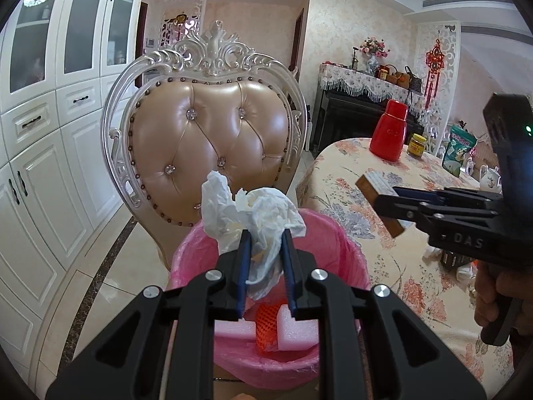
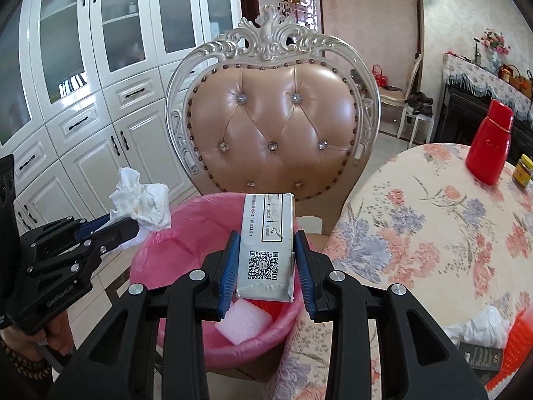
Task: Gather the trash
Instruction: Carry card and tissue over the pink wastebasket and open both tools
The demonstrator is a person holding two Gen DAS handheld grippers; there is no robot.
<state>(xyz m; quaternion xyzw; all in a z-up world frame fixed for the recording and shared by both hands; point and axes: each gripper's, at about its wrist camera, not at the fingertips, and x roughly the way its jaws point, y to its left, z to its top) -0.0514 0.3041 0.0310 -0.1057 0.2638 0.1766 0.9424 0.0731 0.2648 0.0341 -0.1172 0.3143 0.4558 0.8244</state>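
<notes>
Closest in, the left gripper is clamped on a crumpled white tissue, all creased and puffed above the blue pads, right over the pink-lined trash bin. The right gripper squeezes one small silver box with a QR code and some print too small to read, also above the bin. Inside the bin: two white foam blocks and one piece of orange netting. Behind that, one tufted chair. On the floral table, one red flask and one yellow-lidded jar.
</notes>
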